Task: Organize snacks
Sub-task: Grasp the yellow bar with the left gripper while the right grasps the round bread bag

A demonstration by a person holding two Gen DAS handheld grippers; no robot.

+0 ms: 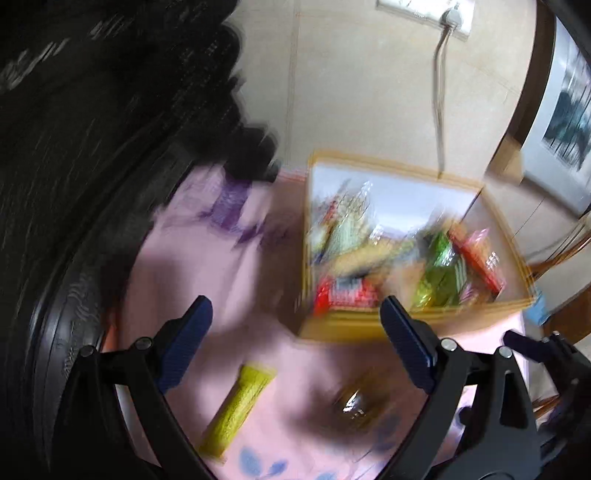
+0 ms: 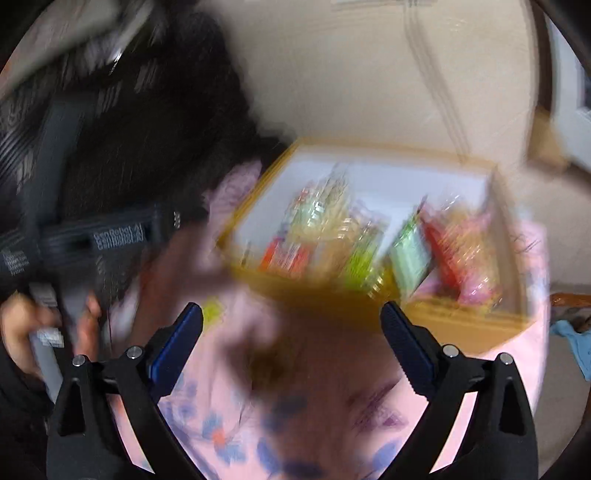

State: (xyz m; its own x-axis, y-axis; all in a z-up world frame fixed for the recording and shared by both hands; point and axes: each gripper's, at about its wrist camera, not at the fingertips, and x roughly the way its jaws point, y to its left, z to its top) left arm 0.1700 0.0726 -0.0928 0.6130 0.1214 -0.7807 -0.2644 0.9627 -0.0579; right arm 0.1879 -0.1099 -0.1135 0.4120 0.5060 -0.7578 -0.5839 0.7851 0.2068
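Observation:
Both views are blurred by motion. A cardboard box (image 1: 354, 326) stands on a pink flowered cloth (image 1: 207, 266) and holds several snack packets (image 1: 439, 273) in red, green and clear wrappers. My left gripper (image 1: 295, 314) hangs open over the cloth in front of the box, nothing between its fingers. Below it lie a yellow-green snack bar (image 1: 238, 406) and a small clear-wrapped item (image 1: 352, 404). My right gripper (image 2: 291, 317) is also open and empty, just short of the box (image 2: 465, 334). The snack bar (image 2: 212, 314) shows beside its left fingertip.
A large black mass (image 1: 110, 147) borders the cloth on the left. A hand (image 2: 22, 328) holds the left gripper's body (image 2: 110, 236). A white power strip (image 1: 424, 14) with a cable lies behind the box. A framed picture (image 1: 565, 122) leans at the right.

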